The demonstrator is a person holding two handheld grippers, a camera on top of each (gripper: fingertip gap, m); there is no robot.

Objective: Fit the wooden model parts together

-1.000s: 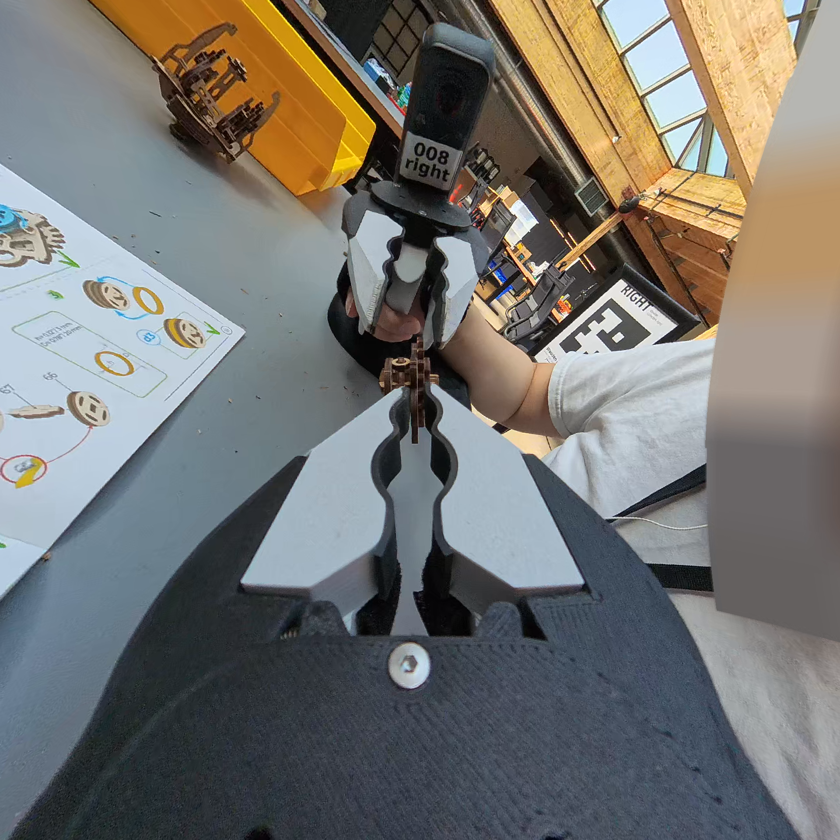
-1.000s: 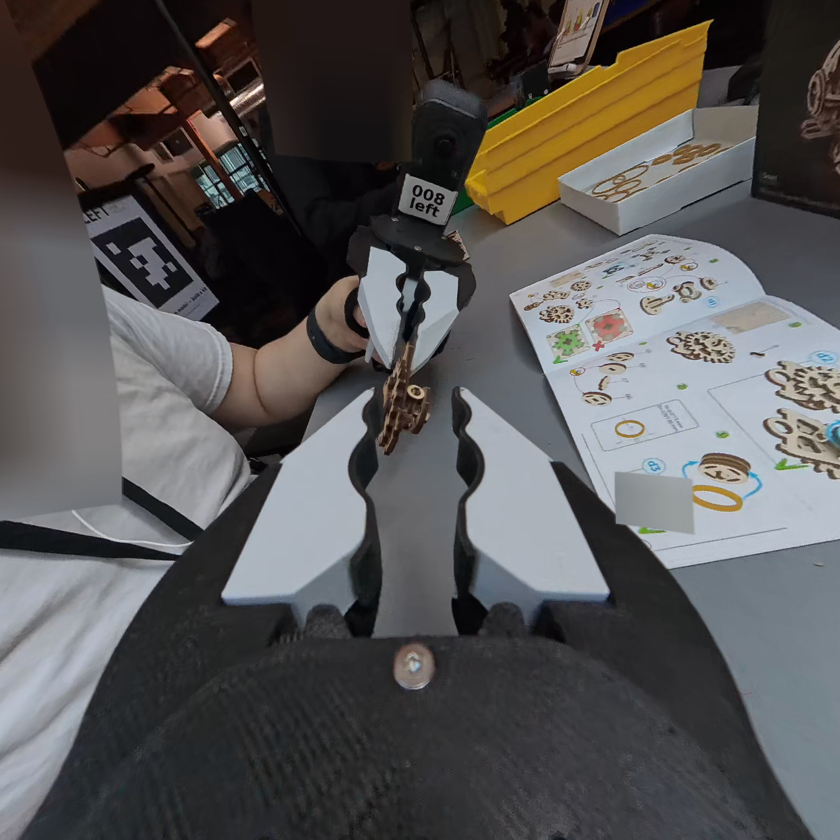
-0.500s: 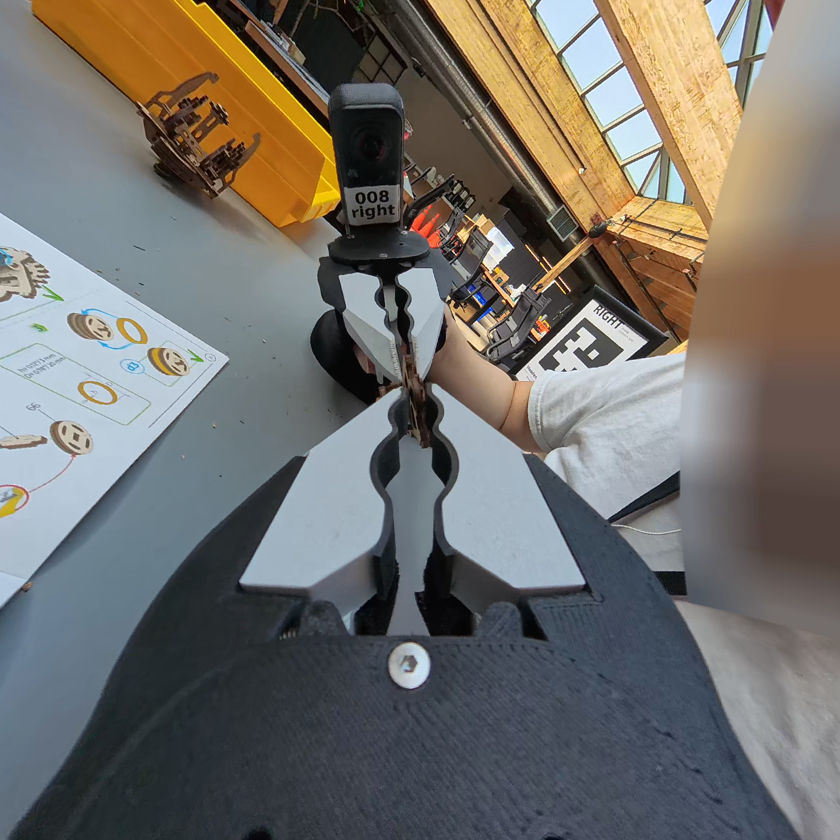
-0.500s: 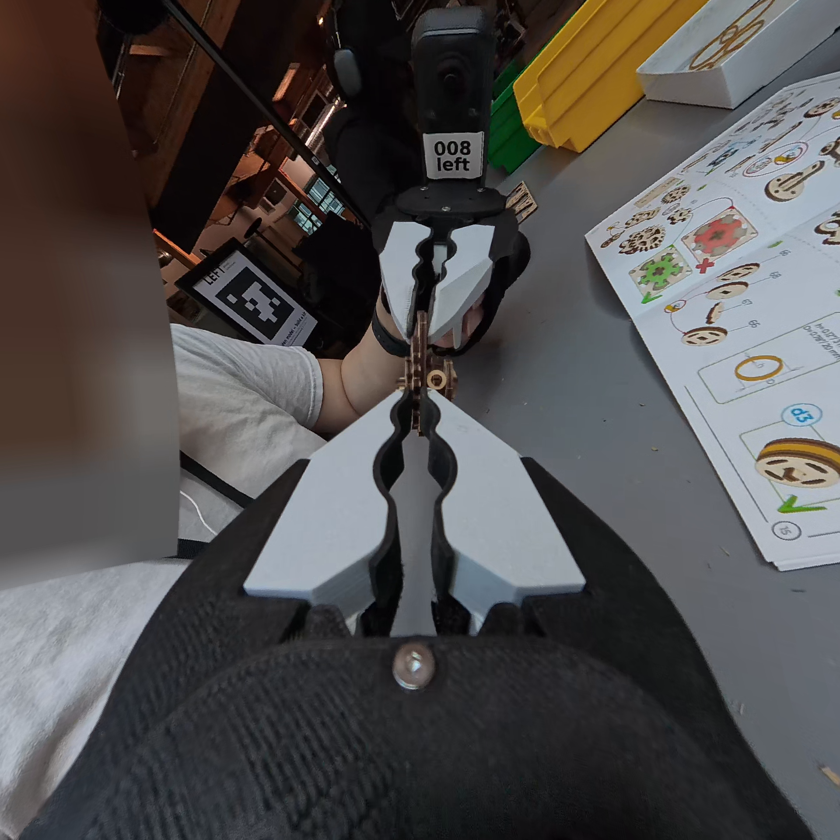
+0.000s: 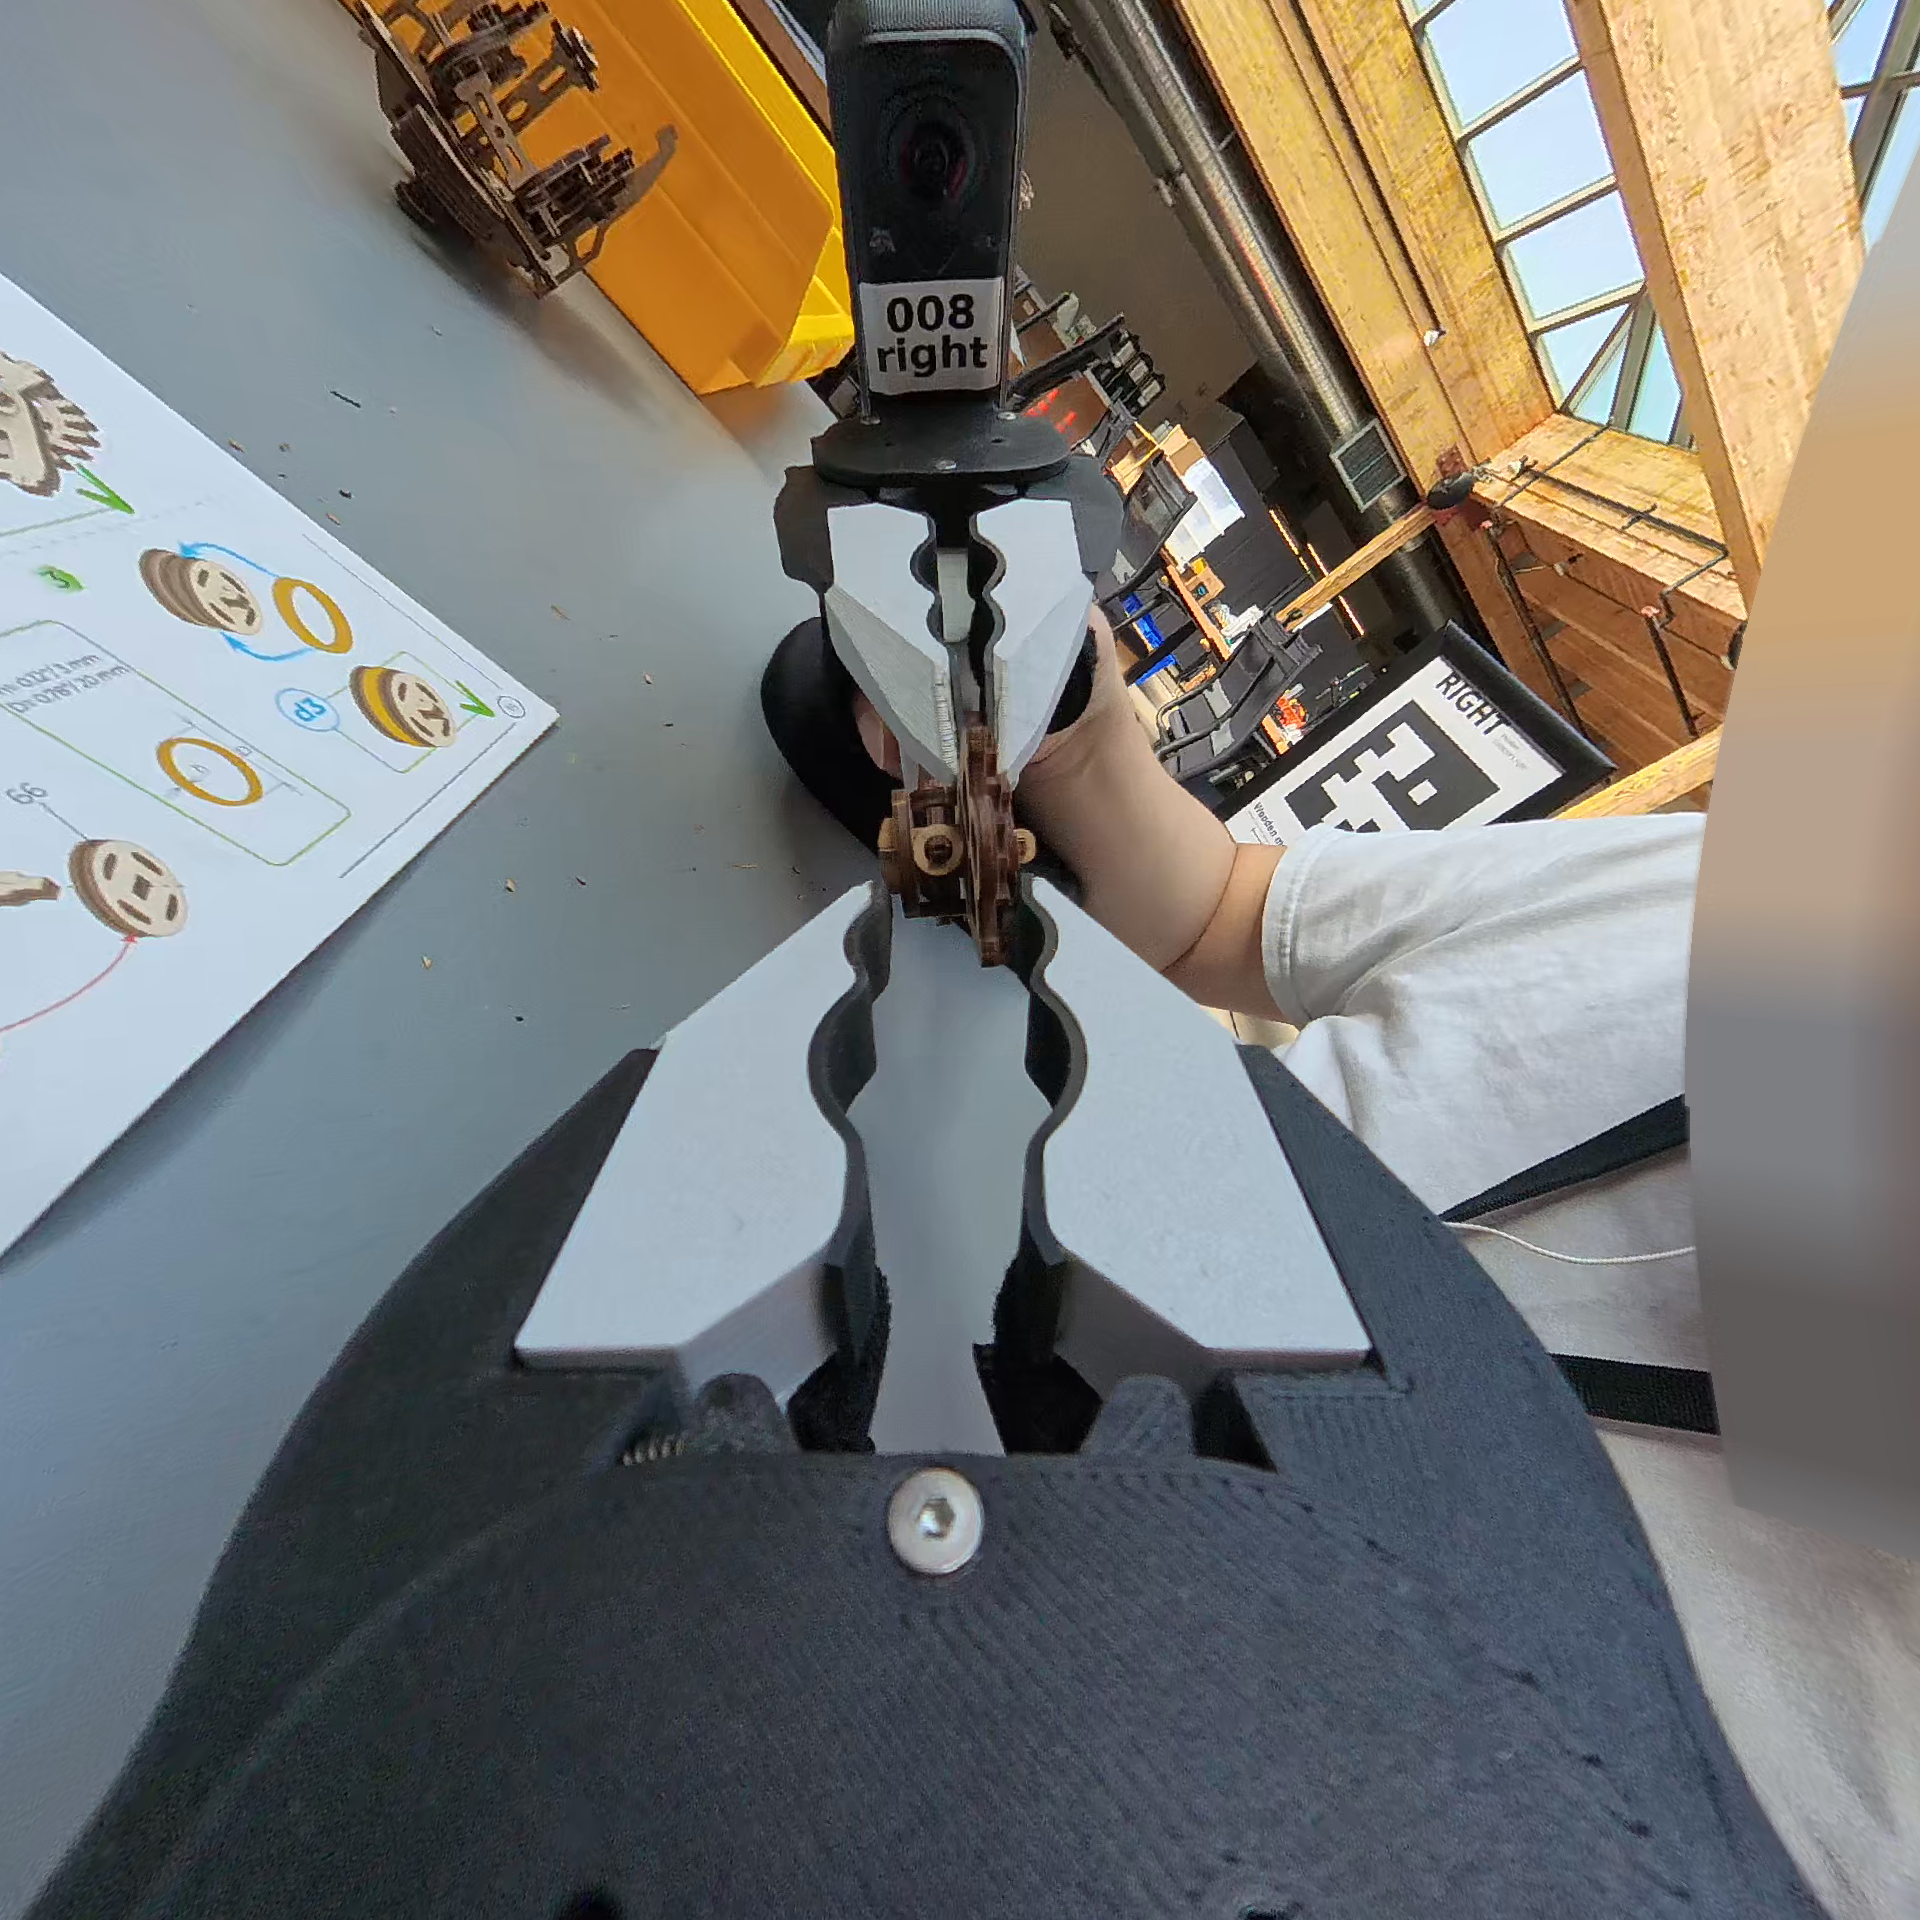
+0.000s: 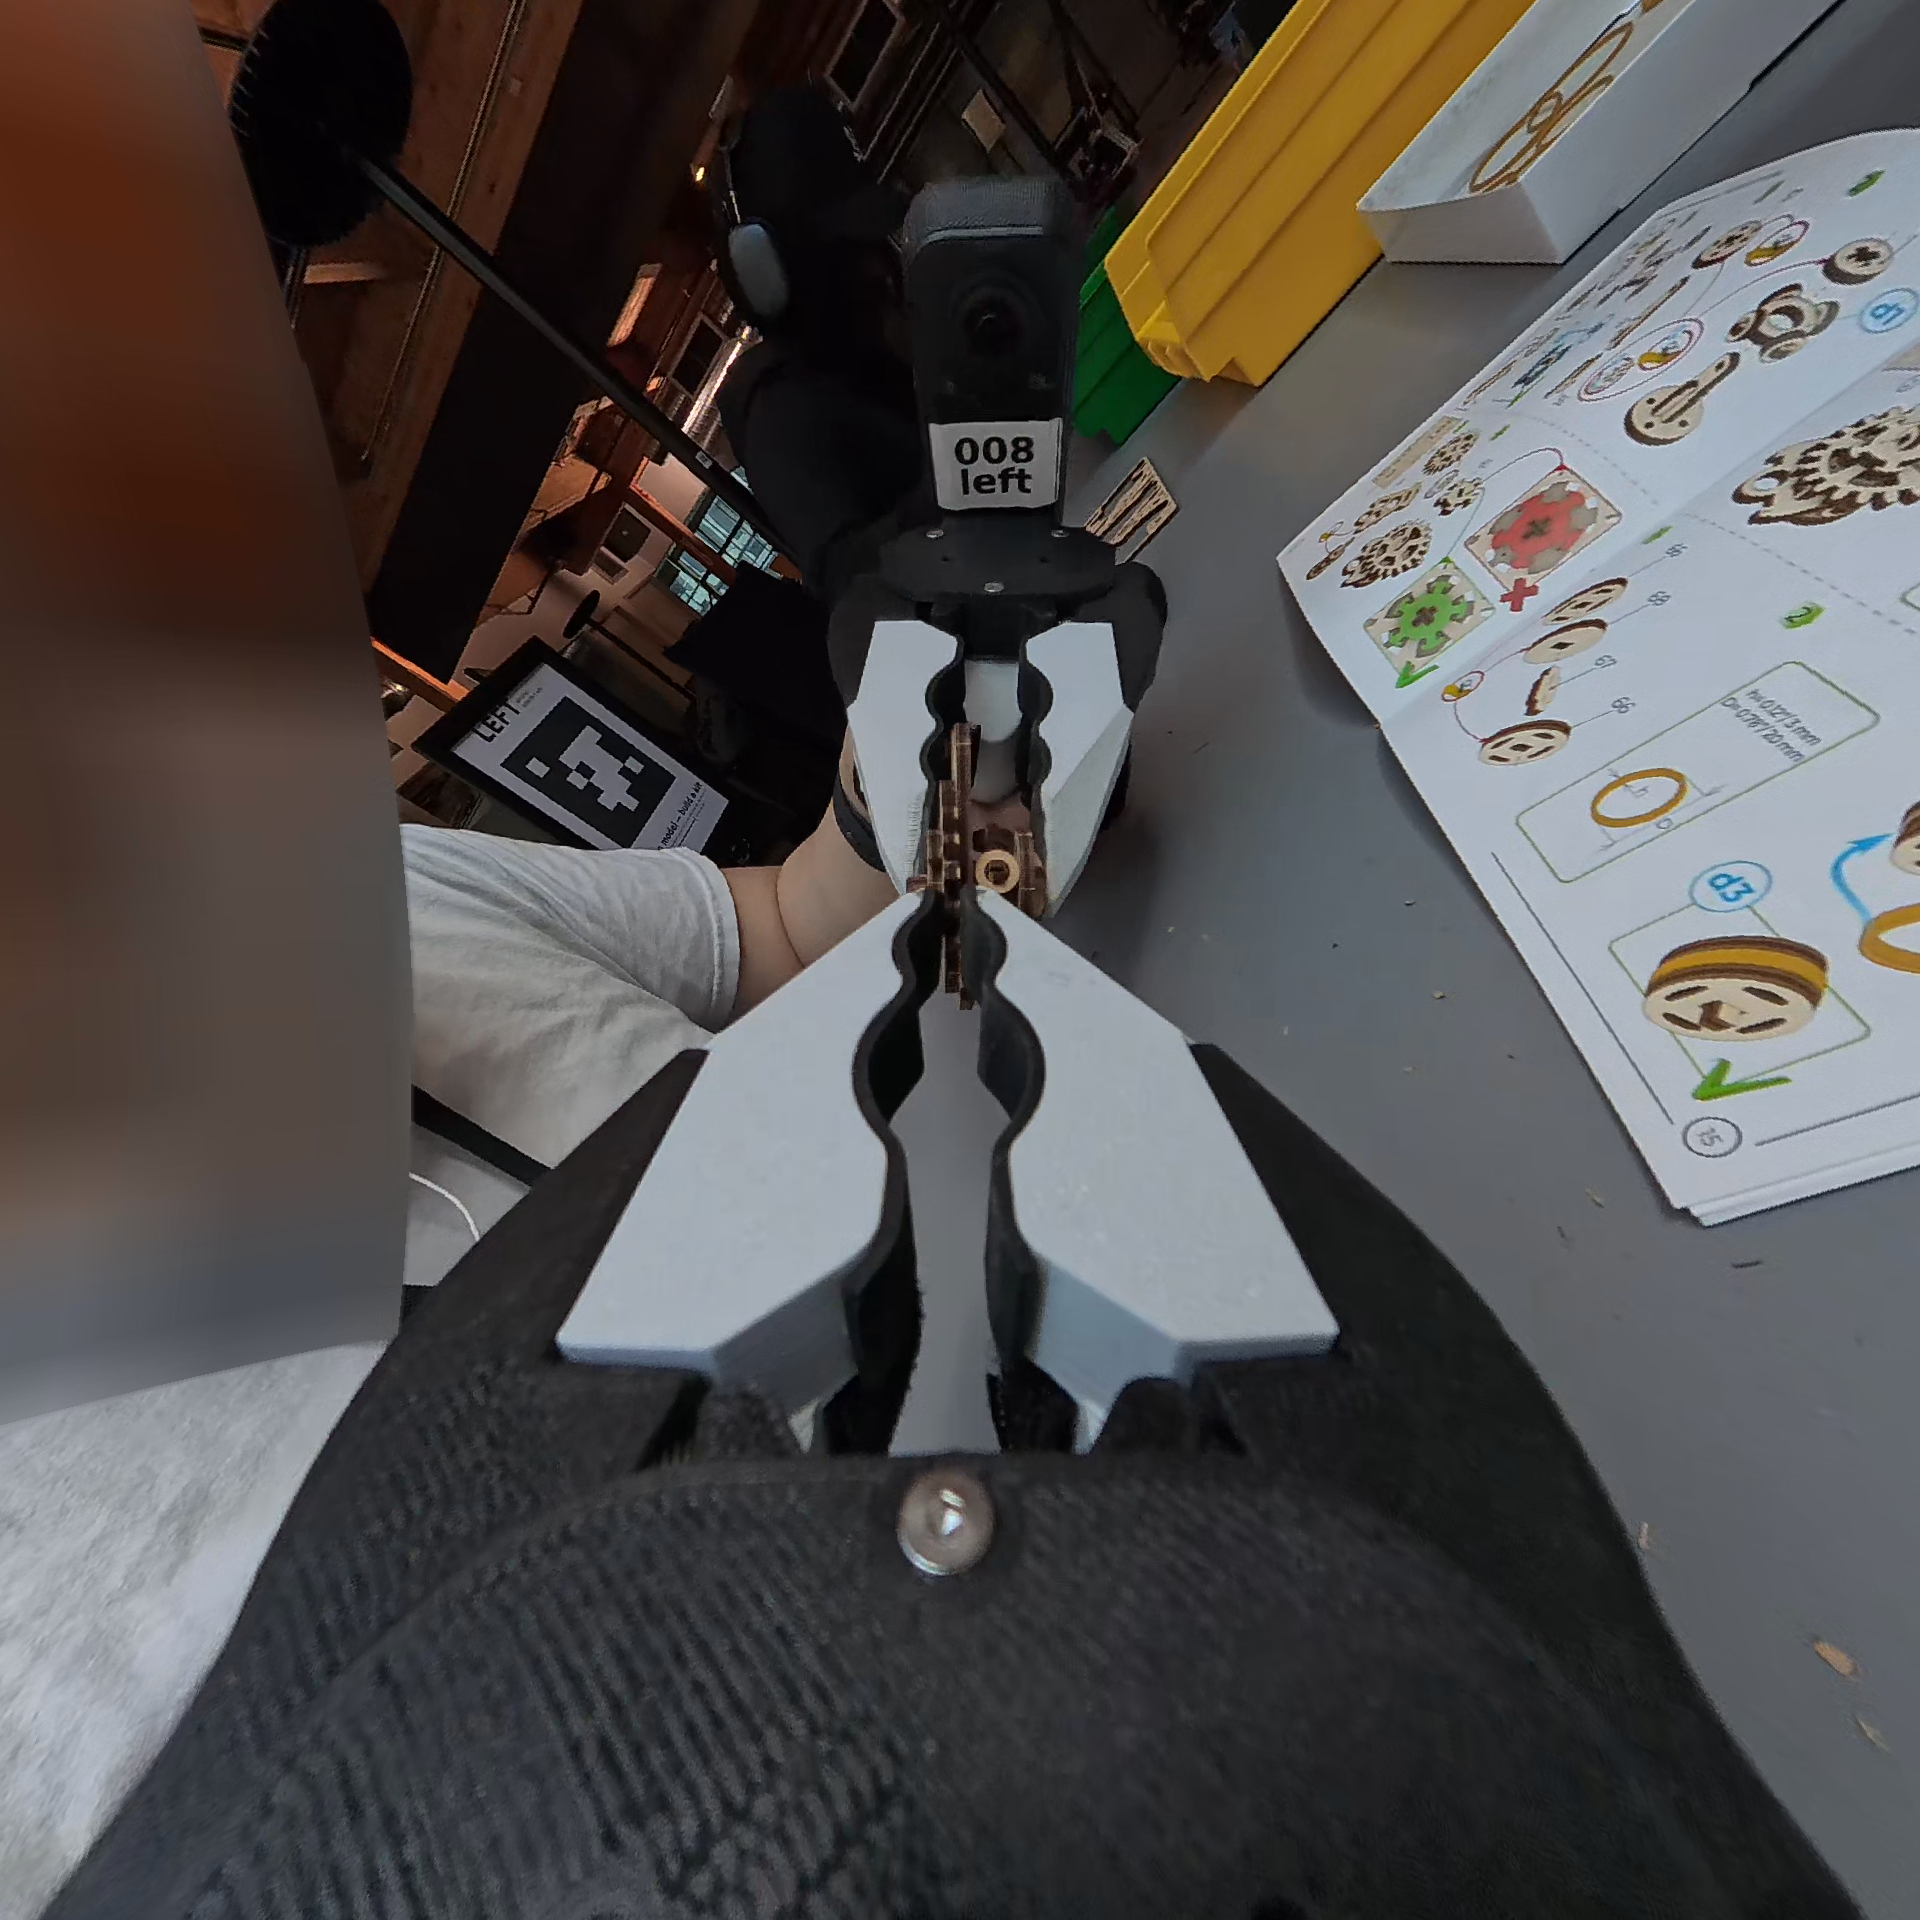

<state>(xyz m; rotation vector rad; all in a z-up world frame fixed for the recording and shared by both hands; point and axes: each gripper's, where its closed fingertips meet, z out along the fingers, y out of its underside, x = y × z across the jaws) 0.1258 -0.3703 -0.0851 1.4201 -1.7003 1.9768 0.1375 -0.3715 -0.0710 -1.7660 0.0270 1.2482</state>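
A small wooden gear assembly (image 5: 951, 857) hangs in the air between the two grippers, above the grey table (image 5: 582, 540). My right gripper (image 6: 951, 912) is shut on the thin gear disc of this assembly (image 6: 954, 831). In the left wrist view the right gripper (image 5: 966, 743) faces me, clamped on the gear from the far side. My left gripper (image 5: 951, 906) is open, its fingers on either side of the assembly with a gap. In the right wrist view the left gripper (image 6: 977, 883) shows open around the part.
A printed instruction sheet (image 5: 208, 727) lies on the table, also in the right wrist view (image 6: 1662, 779). A partly built wooden model (image 5: 499, 156) stands by a yellow bin (image 5: 717, 208). A white tray (image 6: 1558, 135) and a small wooden plate (image 6: 1127, 509) lie farther off. The grippers are tip to tip, or close to it. The partly built wooden model (image 5: 499, 156) is about 30 centimetres from both grippers' fingertips.
One second ago my left gripper held the assembly and my right was open. The right closed on it, then the left opened. The assembly now sits in the right gripper.
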